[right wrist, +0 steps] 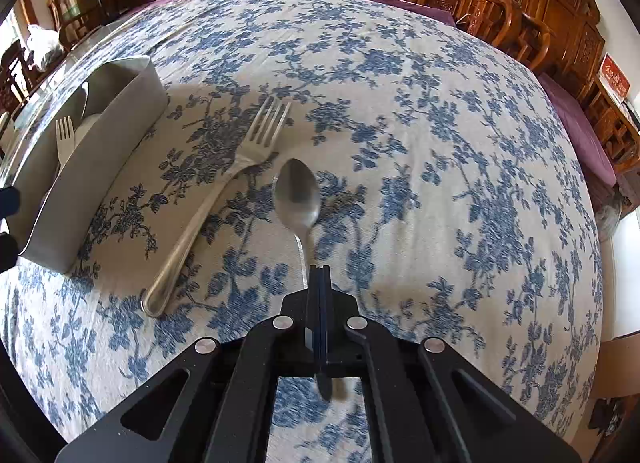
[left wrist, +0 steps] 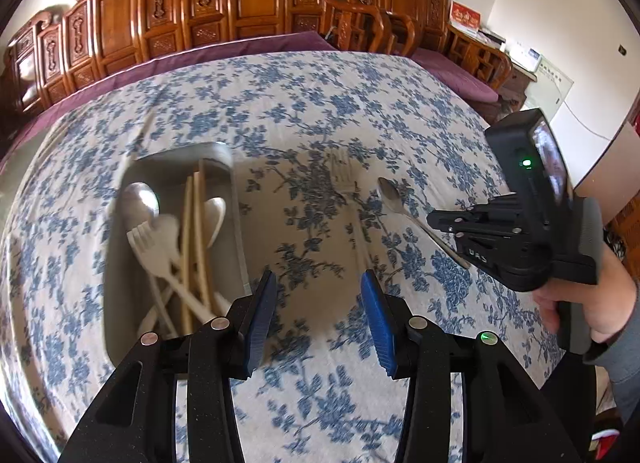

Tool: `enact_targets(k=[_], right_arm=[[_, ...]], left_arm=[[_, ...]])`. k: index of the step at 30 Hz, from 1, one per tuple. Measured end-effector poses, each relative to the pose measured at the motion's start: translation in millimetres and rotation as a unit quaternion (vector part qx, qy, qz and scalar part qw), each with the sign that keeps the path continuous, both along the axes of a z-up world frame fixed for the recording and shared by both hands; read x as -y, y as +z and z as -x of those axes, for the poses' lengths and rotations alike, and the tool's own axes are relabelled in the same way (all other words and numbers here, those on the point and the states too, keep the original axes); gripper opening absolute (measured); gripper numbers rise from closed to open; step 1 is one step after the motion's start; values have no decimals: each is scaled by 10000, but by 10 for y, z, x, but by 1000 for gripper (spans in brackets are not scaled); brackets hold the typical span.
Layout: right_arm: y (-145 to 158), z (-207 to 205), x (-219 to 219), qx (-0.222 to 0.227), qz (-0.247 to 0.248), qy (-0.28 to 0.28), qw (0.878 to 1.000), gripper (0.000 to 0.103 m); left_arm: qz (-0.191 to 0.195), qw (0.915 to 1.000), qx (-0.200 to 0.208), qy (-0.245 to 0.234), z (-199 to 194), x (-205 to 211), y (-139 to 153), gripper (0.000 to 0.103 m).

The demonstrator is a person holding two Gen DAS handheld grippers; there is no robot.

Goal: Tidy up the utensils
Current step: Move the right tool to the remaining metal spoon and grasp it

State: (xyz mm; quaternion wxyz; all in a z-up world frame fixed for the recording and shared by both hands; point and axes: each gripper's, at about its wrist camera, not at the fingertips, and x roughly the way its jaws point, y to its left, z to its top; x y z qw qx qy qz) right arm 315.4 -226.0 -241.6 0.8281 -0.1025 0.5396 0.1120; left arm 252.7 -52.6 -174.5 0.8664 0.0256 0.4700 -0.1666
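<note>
Both wrist cameras look steeply down, close above the shared floral tablecloth [left wrist: 320, 111].

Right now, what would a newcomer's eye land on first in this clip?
Probably the metal spoon, its handle pinched between the shut fingers of the right gripper at centre. Beside it, a metal fork lies on the blue floral tablecloth. Further left stands a grey tray already holding pale utensils.

The right hand-held gripper [left wrist: 434, 219] carries small inverted lettering; all other signs are illegible.
</note>
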Motion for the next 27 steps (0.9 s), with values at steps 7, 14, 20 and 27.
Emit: enact_targets(k=[7, 14, 20, 27], right_arm=[[55, 17, 46, 58, -246, 178, 9995, 5], [-50, -127, -76, -10, -197, 356, 9992, 20], [-113, -230, -123, -149, -171, 448, 9987, 20], [-115, -161, -172, -121, -25, 502, 9987, 3]], left_arm=[[-5, 9999, -105, -21, -112, 162, -122, 42], [-19, 9999, -159, 3, -174, 210, -181, 42], [3, 9999, -149, 7, -186, 183, -169, 42], [33, 9998, -174, 38, -222, 167, -193, 42]])
